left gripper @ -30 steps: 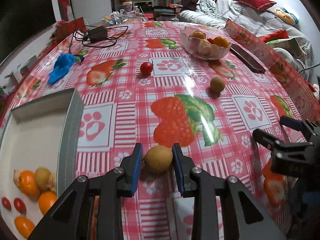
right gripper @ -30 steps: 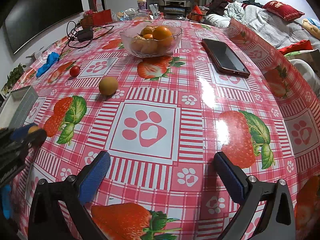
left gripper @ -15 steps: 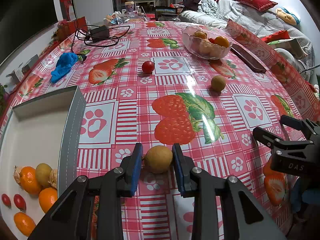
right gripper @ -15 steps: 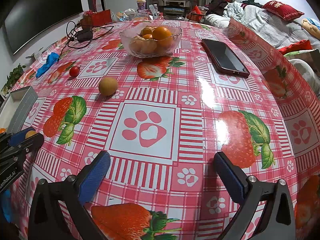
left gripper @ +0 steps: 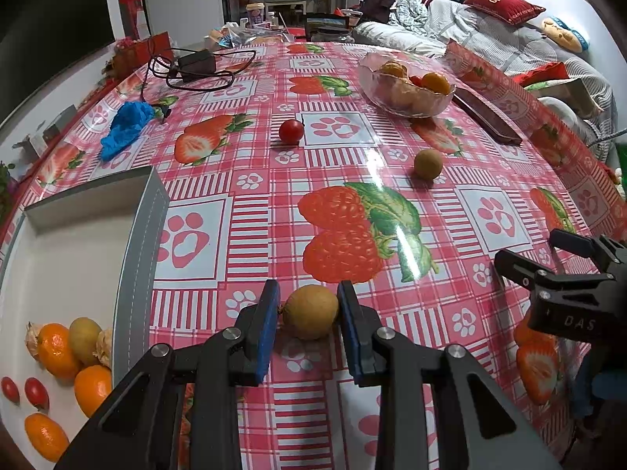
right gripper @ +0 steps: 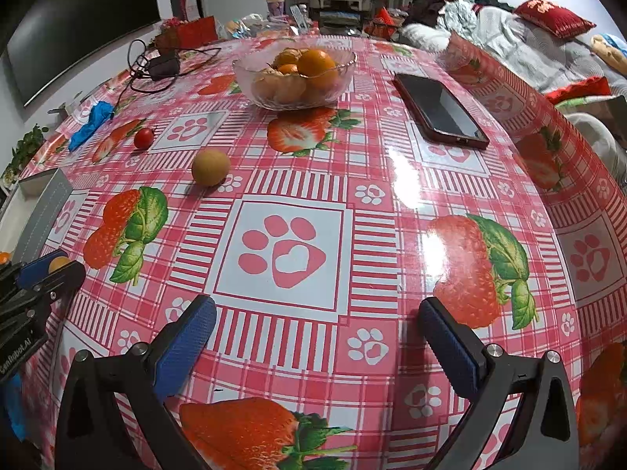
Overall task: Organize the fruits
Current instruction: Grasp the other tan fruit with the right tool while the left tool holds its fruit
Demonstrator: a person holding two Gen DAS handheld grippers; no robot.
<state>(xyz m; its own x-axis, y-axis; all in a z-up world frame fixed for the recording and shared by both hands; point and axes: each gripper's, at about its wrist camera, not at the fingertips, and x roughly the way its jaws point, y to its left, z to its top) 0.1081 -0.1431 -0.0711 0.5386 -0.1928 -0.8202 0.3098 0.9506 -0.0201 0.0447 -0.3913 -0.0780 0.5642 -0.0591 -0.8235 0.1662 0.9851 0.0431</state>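
My left gripper [left gripper: 309, 315] is shut on a small tan round fruit [left gripper: 310, 311] and holds it just above the tablecloth, right of the white tray [left gripper: 137, 258]. The tray holds several oranges, tan fruits and cherry tomatoes [left gripper: 58, 352]. A second tan fruit [left gripper: 428, 163] [right gripper: 211, 167] and a cherry tomato [left gripper: 291, 131] [right gripper: 144, 138] lie loose on the table. A glass bowl [left gripper: 407, 86] [right gripper: 294, 74] of oranges stands at the back. My right gripper [right gripper: 317, 337] is open and empty above the table; it also shows in the left wrist view [left gripper: 556, 258].
A dark phone [right gripper: 441, 111] lies right of the bowl. A blue cloth [left gripper: 125, 127] and a black charger with cable [left gripper: 192, 64] lie at the far left. The table edge drops off to the right toward a sofa.
The left gripper has risen and pulled back a little with the tan fruit held; the tray shows more to the left. The right gripper has stayed open and nearly still.
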